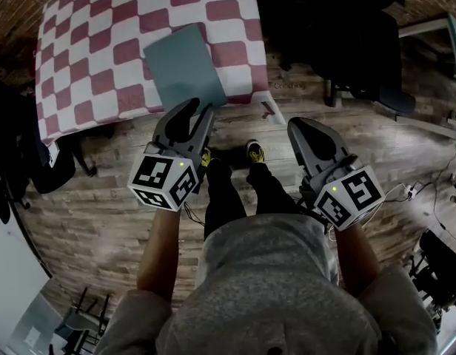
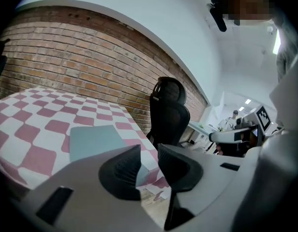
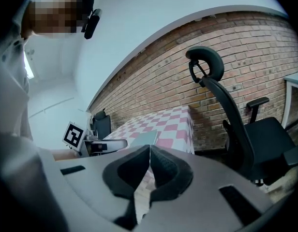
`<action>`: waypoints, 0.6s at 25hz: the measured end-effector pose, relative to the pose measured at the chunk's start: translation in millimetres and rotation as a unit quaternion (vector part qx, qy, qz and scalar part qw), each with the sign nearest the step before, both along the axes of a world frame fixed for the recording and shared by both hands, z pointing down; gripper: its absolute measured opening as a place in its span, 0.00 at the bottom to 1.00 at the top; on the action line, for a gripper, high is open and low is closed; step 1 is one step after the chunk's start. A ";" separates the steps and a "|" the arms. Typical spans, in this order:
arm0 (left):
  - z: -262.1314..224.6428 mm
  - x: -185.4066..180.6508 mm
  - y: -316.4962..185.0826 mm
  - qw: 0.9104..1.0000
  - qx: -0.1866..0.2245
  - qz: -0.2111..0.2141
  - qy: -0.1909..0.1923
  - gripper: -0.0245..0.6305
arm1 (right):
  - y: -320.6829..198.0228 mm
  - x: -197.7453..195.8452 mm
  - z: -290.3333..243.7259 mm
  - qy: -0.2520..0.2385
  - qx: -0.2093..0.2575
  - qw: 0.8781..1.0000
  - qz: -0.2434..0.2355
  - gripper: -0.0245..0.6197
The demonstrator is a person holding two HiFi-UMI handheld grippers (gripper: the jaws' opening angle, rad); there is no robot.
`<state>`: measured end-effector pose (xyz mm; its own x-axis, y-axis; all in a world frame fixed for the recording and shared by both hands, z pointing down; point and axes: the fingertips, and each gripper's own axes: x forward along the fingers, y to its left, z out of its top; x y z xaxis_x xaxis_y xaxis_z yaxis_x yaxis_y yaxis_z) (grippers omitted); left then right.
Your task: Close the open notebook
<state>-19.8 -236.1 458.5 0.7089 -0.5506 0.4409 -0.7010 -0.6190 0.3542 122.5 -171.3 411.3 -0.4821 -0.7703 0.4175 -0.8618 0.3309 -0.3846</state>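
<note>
Left gripper (image 1: 200, 112): fingers narrowly parted, empty
Right gripper (image 1: 296, 126): fingers pressed together, empty
Notebook (image 1: 185, 66): laid closed, 12 o'clock of left gripper

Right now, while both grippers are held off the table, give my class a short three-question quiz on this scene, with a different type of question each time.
1. True or false: the notebook lies closed on the checked tablecloth.
2. Which gripper has its jaws together? A: left gripper. B: right gripper. C: both.
3. Fill the gap: the black office chair stands in front of a ____ wall.

Key: 1 true; 2 B; 3 brick.
</note>
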 end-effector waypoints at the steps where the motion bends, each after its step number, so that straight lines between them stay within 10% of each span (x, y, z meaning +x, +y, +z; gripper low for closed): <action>1: 4.0 2.1 0.0 1.000 -0.001 -0.003 -0.008 0.18 | 2.2 4.1 1.4 0.001 -0.002 1.000 0.003 0.08; 15: -8.3 24.0 35.1 0.999 0.015 -0.021 -0.047 0.07 | 26.3 53.4 -15.2 0.031 0.021 0.999 -0.004 0.08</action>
<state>4.2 -201.0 450.2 0.6411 -0.5935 0.4866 -0.7560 -0.5973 0.2677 176.0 -145.0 396.1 -0.4619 -0.7846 0.4136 -0.8810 0.3523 -0.3158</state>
